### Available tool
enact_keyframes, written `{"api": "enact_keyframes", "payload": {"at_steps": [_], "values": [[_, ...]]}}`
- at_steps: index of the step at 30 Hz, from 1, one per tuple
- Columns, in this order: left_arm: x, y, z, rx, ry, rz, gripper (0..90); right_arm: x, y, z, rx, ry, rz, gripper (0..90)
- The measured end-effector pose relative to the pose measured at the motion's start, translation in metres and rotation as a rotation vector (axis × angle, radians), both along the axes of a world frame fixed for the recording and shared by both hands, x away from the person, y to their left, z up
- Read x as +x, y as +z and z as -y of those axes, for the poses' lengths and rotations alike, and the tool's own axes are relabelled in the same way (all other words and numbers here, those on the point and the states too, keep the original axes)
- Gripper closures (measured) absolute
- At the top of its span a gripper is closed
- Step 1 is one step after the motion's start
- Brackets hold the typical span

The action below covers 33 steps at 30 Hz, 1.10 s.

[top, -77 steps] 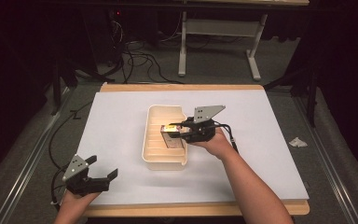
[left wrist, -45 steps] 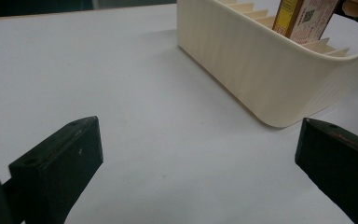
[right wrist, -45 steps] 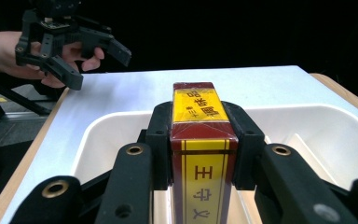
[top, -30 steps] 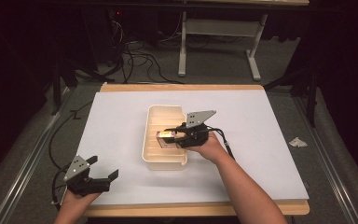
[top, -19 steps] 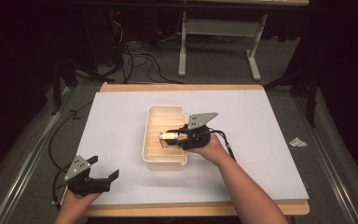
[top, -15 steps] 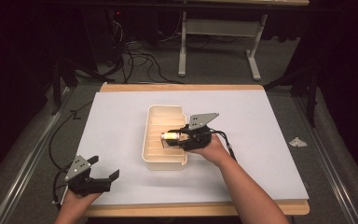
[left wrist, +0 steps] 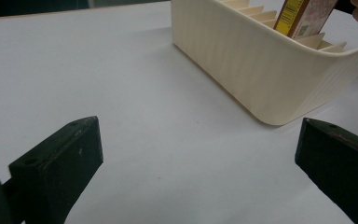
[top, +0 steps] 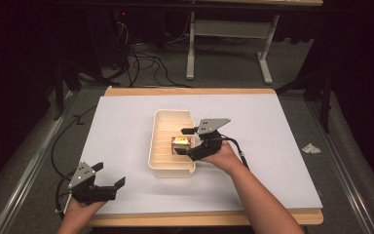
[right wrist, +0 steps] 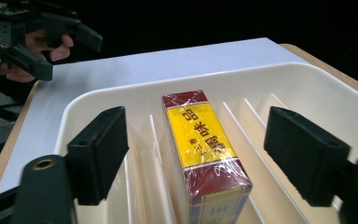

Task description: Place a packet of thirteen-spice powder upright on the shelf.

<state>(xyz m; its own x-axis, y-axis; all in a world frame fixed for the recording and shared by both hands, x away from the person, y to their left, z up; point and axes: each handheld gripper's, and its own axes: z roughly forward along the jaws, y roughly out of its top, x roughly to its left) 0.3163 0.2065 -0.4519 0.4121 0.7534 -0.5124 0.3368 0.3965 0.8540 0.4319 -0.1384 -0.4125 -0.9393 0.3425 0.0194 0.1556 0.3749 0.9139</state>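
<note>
A red and yellow wrapped box (top: 180, 144) rests tilted between two dividers of a cream slotted tray (top: 168, 115) at the middle of the white-covered table. My right gripper (top: 184, 141) is open, one jaw on each side of the box, not touching it. In the right gripper view the box (right wrist: 200, 140) lies between the spread jaws of that gripper (right wrist: 198, 128). My left gripper (top: 109, 174) stands open and empty near the table's front left corner. In the left gripper view, that gripper (left wrist: 196, 158) faces the tray wall (left wrist: 261, 70) and the box's top (left wrist: 303, 16).
White paper (top: 282, 146) covers the wooden tabletop. A crumpled scrap (top: 311, 148) lies on the floor to the right. Cables (top: 141, 53) and a desk frame (top: 229, 29) are beyond the far edge.
The right gripper has come down and nearer with the box into the tray, and its jaws now stand apart from it. The left gripper has stayed put.
</note>
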Motion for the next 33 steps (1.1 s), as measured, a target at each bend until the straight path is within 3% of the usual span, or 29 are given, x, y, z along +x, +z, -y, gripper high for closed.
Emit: {"api": "enact_keyframes", "payload": {"at_steps": [6, 22, 29, 33], "values": [[0.001, 0.0, 0.0, -0.003, 0.001, 0.001, 1.2, -0.002, 0.004, 0.004, 0.007, -0.05, -0.01, 10.2], [0.003, -0.001, 0.002, 0.0, -0.001, -0.002, 1.2, -0.014, 0.022, 0.042, 0.005, -0.189, 0.028, 7.9], [0.006, -0.001, 0.005, -0.008, -0.005, -0.004, 1.2, -0.024, 0.024, 0.077, 0.006, -0.322, 0.04, 6.8], [0.008, -0.001, 0.008, -0.007, -0.009, -0.005, 1.2, -0.036, 0.025, 0.106, 0.009, -0.416, 0.041, 6.8]]}}
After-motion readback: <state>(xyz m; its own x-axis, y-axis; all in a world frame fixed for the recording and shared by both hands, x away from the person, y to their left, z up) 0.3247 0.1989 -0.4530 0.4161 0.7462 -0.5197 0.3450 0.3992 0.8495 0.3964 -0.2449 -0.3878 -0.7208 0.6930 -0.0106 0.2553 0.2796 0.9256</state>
